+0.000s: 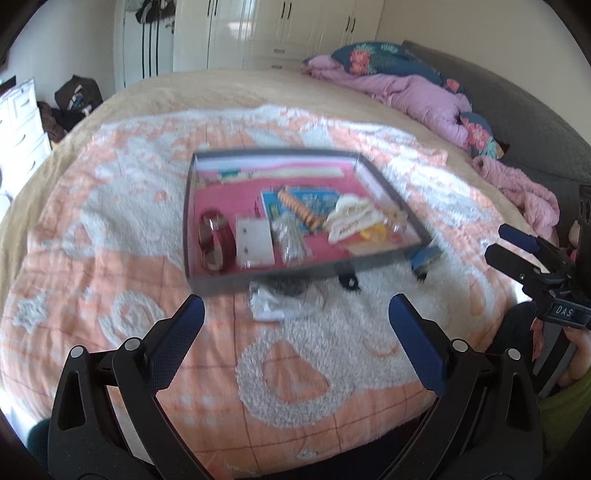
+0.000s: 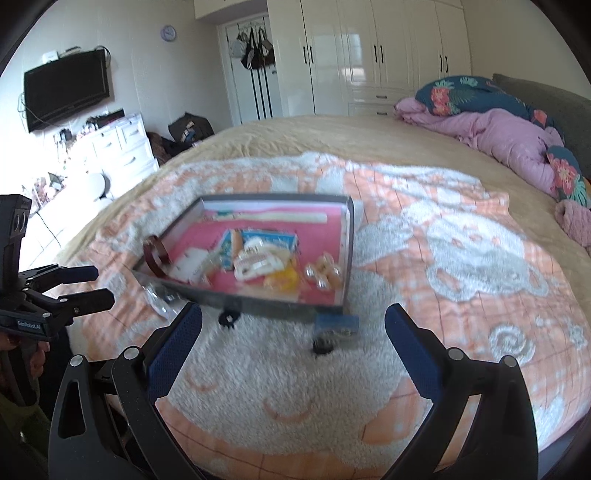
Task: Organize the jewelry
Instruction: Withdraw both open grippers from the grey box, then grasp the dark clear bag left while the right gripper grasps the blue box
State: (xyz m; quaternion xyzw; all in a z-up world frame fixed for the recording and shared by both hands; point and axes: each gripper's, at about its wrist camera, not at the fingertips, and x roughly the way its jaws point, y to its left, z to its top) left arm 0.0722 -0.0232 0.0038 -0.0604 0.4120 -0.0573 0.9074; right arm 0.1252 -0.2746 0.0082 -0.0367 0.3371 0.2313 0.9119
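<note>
Nearest the lenses: left tongs (image 1: 295, 314) and right tongs (image 2: 293, 321) both hovering spread wide over the fleece blanket (image 1: 303, 373), carrying nothing.

Just beyond the fingertips, lying loose on the blanket and apparently awaiting sorting: a clear plastic packet (image 1: 271, 301) touching the front wall of the box; a small black clip-like piece (image 1: 349, 282) beside it; a small blue item (image 1: 424, 258) resting off the front right corner of the box. Same three showing in the right wrist view, with the blue item (image 2: 336, 326) sitting between the right tongs' fingers. Exact nature of these pieces blurring out; not telling bead from clasp.

Middle distance: shallow dark-walled box (image 1: 190, 206) with a pink floor sitting on the blanket, already holding a red bangle (image 1: 216, 243) at the left, a white earring card (image 1: 255, 242), a silvery packet (image 1: 291, 240), an orange twisted piece (image 1: 299, 210) lying across a blue card (image 1: 314, 203), a cream hair claw (image 1: 351, 218) and some yellow and clear bits at the right.

Judging progress: mostly done, most pieces sitting inside the box and three or so remaining outside along its front edge. Likely remaining: lifting each loose piece over the low wall into free pink floor toward the rear.

Farthest: tan bedspread (image 1: 207, 88), bunched lilac quilt (image 1: 406, 92), white wardrobes (image 1: 280, 29).
</note>
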